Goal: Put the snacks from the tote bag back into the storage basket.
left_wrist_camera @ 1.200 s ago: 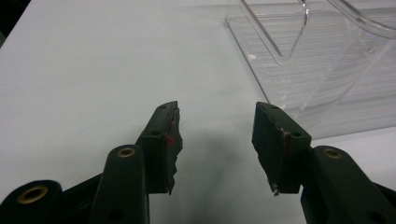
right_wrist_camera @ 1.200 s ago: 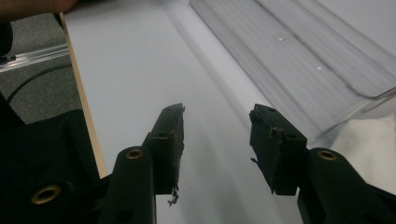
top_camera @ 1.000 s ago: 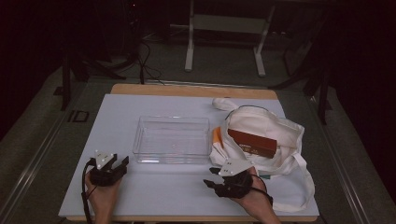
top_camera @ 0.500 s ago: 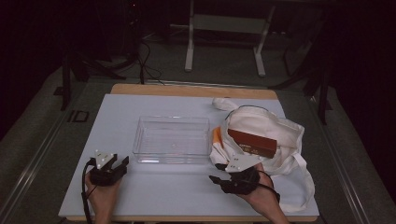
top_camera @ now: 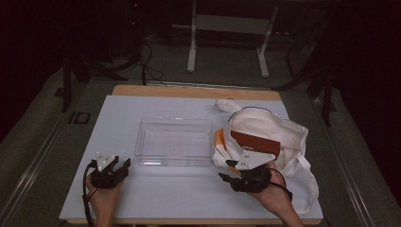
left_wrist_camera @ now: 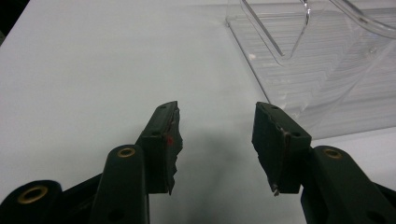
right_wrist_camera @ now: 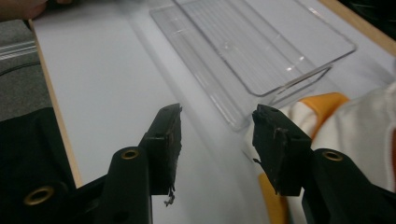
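White table cover (top_camera: 189,189), clear ribbed bin (top_camera: 174,142), cream bag (top_camera: 274,127), red-brown box (top_camera: 255,142)

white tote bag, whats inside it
A brown box and something orange poke out of the white tote bag. The cloth covers anything deeper.

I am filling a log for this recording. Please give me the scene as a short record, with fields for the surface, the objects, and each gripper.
surface: white table top
container: clear plastic bin, empty, at the middle of the table
bag: white cloth tote bag, lying right of the bin, touching it
box: brown box, resting on the bag
orange item: partly seen at the bag's edge, kind unclear
left gripper: open, holding nothing, near the bin's front left corner
right gripper: open, holding nothing, in front of the bag
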`<action>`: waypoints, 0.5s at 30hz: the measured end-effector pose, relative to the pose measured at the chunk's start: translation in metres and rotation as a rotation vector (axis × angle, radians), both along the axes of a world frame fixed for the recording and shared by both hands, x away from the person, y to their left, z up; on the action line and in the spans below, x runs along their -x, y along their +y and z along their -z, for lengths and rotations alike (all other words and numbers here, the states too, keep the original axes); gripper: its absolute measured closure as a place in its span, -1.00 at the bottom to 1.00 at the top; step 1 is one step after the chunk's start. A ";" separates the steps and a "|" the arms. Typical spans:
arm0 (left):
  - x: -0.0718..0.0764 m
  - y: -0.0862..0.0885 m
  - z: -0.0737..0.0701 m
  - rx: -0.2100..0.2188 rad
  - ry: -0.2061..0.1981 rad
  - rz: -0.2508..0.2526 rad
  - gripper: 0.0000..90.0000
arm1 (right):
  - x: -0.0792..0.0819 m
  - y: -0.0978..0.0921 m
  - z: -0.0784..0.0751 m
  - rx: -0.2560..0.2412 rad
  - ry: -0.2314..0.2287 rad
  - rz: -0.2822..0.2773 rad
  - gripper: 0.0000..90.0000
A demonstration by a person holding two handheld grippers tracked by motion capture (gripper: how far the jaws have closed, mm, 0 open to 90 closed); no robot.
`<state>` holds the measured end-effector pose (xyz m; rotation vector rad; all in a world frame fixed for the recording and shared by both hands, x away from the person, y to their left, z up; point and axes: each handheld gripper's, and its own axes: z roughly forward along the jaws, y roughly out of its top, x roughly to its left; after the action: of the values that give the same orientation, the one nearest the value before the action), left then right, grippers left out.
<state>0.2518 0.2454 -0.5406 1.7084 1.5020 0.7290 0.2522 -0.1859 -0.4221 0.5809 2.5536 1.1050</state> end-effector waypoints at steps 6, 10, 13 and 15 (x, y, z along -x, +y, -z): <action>0.000 0.000 0.000 0.002 0.000 0.000 0.15 | -0.002 -0.008 -0.007 0.001 -0.012 0.019 0.10; 0.000 0.000 0.000 0.003 0.000 -0.001 0.15 | -0.005 -0.012 -0.012 0.003 -0.019 0.030 0.08; 0.000 0.000 0.000 0.002 0.000 -0.001 0.15 | -0.007 -0.017 -0.016 0.008 -0.024 0.046 0.07; 0.000 0.000 0.000 0.003 0.000 0.000 0.15 | -0.008 -0.020 -0.018 0.008 -0.026 0.050 0.07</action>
<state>0.2519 0.2458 -0.5407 1.7065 1.5028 0.7269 0.2606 -0.2061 -0.4041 0.6206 2.5062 1.0776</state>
